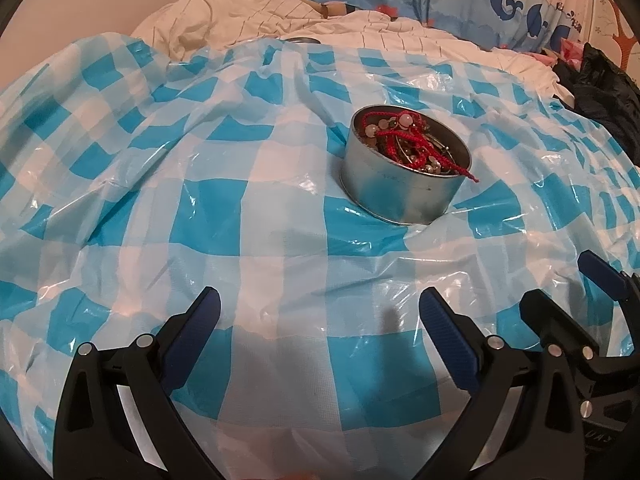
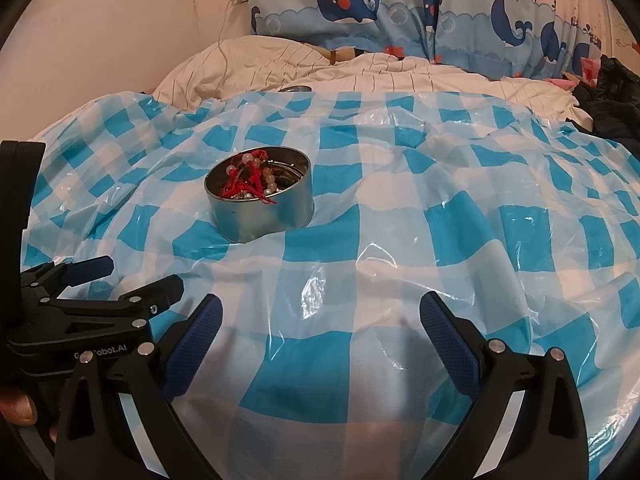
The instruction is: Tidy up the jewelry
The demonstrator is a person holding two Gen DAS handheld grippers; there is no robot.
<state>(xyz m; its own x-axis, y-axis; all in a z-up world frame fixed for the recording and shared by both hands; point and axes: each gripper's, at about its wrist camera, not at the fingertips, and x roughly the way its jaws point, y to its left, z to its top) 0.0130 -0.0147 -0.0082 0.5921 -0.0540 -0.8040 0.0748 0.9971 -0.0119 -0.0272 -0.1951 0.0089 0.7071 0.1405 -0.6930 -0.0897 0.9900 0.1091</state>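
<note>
While the left gripper (image 1: 320,312) gapes wide and empty, jewelry (image 1: 408,140) fills the tin (image 1: 396,192) mid-sheet (image 1: 160,160). From the right wrist, the right gripper (image 2: 320,316) gapes too; jewelry all tinned, nothing loose, fitting done or pre-sorting.

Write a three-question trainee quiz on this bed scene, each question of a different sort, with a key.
1. True or false: the jewelry lies spread over the checked plastic sheet.
2. Multiple choice: the round metal tin is A) lidded, B) open and holding beads and red cord, C) tipped on its side.
3. Fill in: the left tool and the right tool both have their fingers ____ and hold nothing.

Key: 1 false, it is all piled in the tin, with one red cord end hanging over the rim; 2 B; 3 open.
</note>
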